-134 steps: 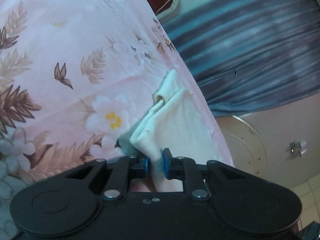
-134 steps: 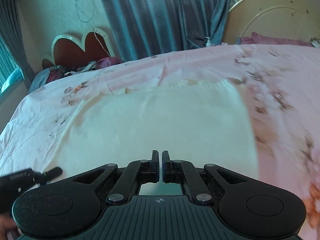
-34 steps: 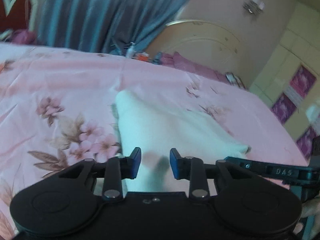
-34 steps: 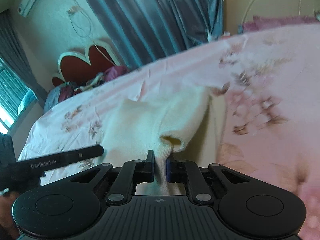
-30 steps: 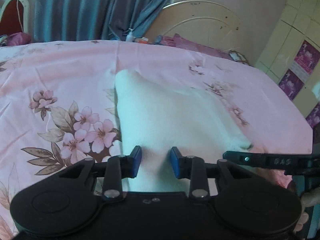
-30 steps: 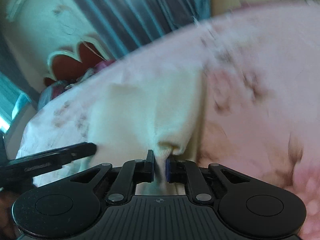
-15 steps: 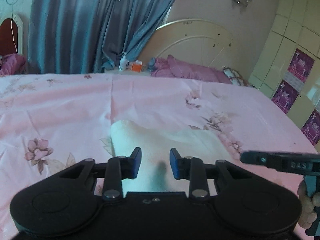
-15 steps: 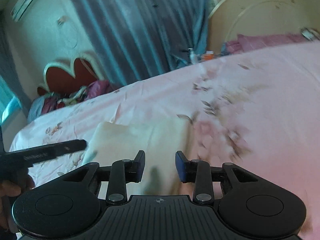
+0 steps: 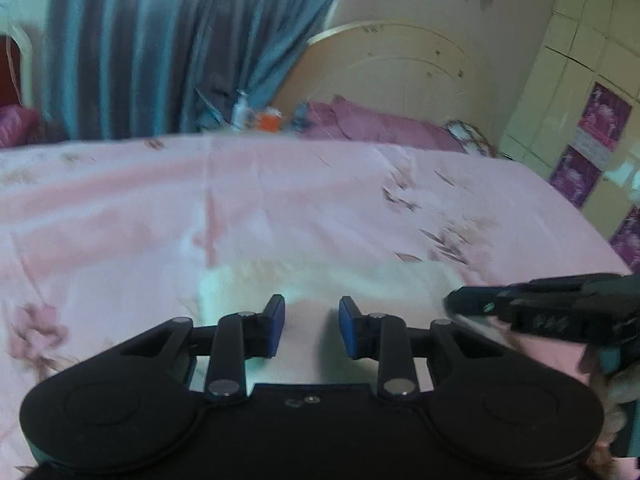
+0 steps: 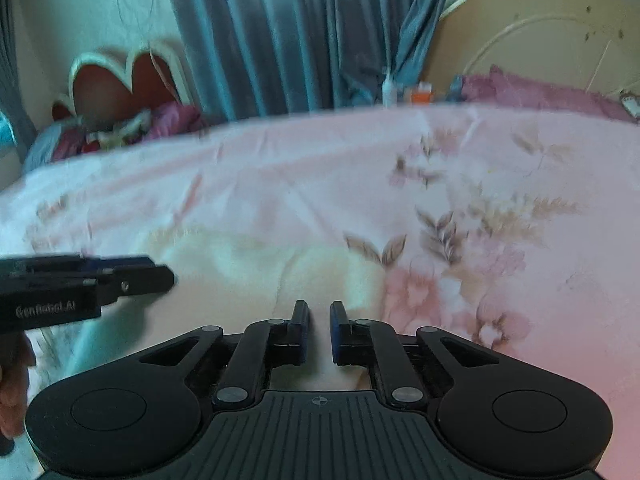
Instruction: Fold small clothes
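A small cream-white garment (image 9: 320, 280) lies folded flat on the pink floral bedsheet (image 9: 120, 208), just beyond both grippers; it also shows in the right wrist view (image 10: 248, 256). My left gripper (image 9: 312, 330) is open and empty, above the garment's near edge. My right gripper (image 10: 319, 332) is open with a narrower gap and holds nothing, over the garment's right part. The right gripper shows from the side in the left wrist view (image 9: 540, 306), and the left gripper shows in the right wrist view (image 10: 80, 284). Both views are motion-blurred.
Blue curtains (image 9: 160, 48) hang behind the bed. A cream arched headboard (image 9: 384, 68) and purple pillows (image 9: 372, 124) stand at the far right, bottles (image 9: 256, 114) on a stand between. A red heart-shaped headboard (image 10: 120, 84) with piled clothes is far left.
My right gripper let go of the garment's corner and opened, then narrowed its gap. Both grippers have drawn back and up from the folded garment. The left stayed open.
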